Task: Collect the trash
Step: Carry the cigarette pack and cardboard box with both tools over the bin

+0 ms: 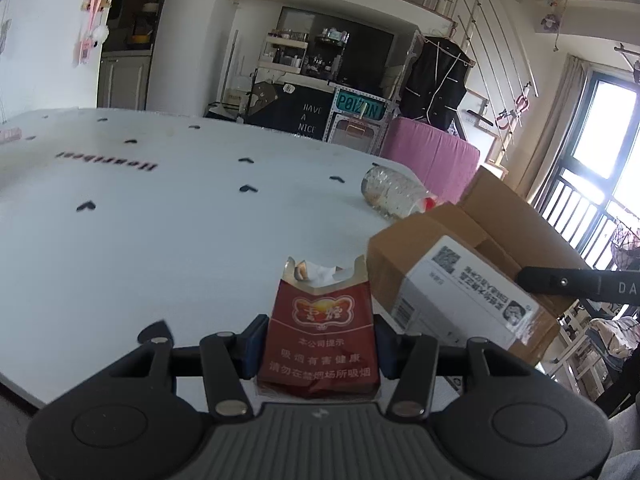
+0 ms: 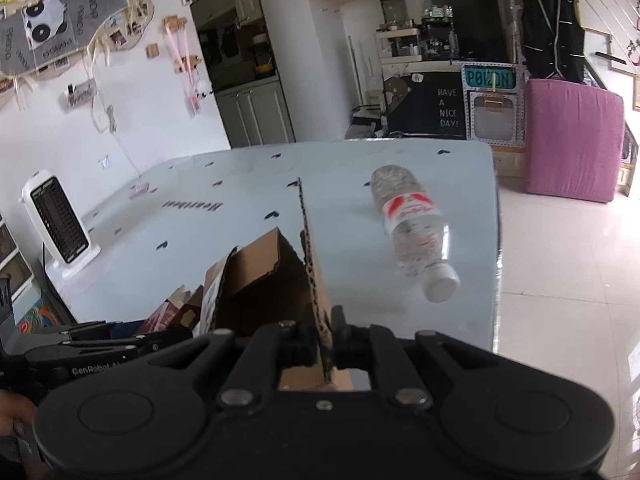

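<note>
Two grippers are busy: the left gripper (image 1: 318, 354) pinches a torn red cigarette pack (image 1: 319, 332) beside the open cardboard box (image 1: 452, 280), whose flap the right gripper (image 2: 322, 344) clamps. A plastic bottle (image 2: 414, 236) lies near the table's (image 2: 200, 216) right edge; pink mattress (image 2: 572, 140) beyond.
</note>
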Demonstrator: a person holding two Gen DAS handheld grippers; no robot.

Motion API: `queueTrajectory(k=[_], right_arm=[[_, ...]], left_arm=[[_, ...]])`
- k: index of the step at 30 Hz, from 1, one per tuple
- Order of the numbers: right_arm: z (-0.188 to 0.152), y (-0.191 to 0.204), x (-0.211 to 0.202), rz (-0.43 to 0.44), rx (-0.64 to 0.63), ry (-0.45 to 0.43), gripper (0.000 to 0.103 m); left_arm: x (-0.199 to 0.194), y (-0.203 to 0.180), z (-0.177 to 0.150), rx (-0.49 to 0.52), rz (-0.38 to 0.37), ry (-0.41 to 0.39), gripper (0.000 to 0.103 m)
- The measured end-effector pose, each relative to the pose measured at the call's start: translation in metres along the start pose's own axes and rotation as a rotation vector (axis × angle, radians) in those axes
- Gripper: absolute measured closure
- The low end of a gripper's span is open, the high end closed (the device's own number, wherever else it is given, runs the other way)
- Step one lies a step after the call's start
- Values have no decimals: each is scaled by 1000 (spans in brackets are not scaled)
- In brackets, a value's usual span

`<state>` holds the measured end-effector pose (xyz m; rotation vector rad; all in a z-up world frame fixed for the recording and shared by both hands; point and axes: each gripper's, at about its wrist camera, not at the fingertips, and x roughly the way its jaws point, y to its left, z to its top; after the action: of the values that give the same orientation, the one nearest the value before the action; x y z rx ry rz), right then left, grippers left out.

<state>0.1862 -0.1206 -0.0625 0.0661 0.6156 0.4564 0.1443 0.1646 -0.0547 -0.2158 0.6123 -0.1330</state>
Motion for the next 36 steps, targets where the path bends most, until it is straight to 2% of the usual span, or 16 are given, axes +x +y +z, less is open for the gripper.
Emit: queueTrajectory(k=[6,21,30,36], right_arm=[[5,-22,-21,-20,20,-44,97],[-2,-97,-91,-128,110,-149,97],[-12,-163,-139,-238,171,-218,97],[-20,-208,-156,-308,209,-240,97]], left_arm=[[1,-30,18,38,-10,-27,49],[21,-133,38,153,-118,-59,49],[48,-211,48,234,-209,-67,49],[77,-257,53,292,-267,-62,49]])
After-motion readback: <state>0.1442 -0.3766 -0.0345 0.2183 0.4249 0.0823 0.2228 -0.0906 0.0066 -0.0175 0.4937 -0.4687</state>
